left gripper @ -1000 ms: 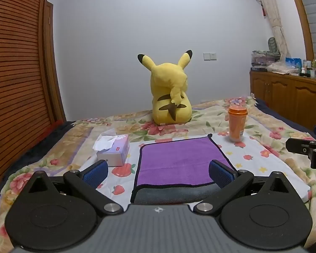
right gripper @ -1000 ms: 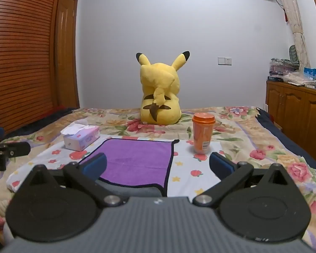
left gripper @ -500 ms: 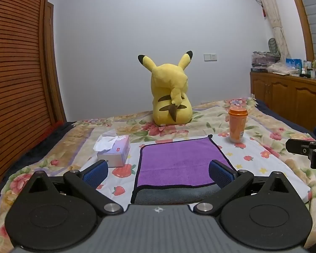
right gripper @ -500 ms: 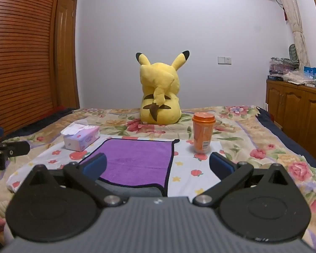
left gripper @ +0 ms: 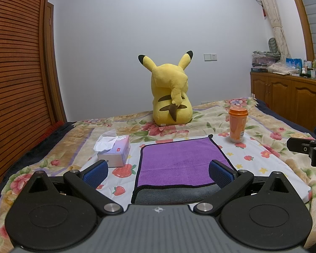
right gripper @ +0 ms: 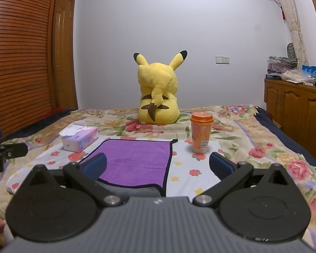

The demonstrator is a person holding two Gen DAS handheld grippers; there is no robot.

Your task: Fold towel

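A purple towel (left gripper: 179,162) with black trim lies on a white strawberry-print cloth (left gripper: 263,164) on the bed; its purple upper layer leaves a grey strip (left gripper: 174,196) bare along the near edge. It also shows in the right wrist view (right gripper: 134,162). My left gripper (left gripper: 157,171) is open and empty, held above the towel's near edge. My right gripper (right gripper: 157,165) is open and empty, above the towel's near right corner. The right gripper's finger shows at the right edge of the left view (left gripper: 305,147).
A tissue box (left gripper: 114,150) stands left of the towel. An orange cup (left gripper: 237,124) stands at its far right. A yellow plush toy (left gripper: 171,97) sits behind. A wooden wardrobe (left gripper: 16,84) is on the left, a cabinet (left gripper: 288,99) on the right.
Almost nothing differs. Both grippers stay open and hover in nearly the same place over the towel's near edge.
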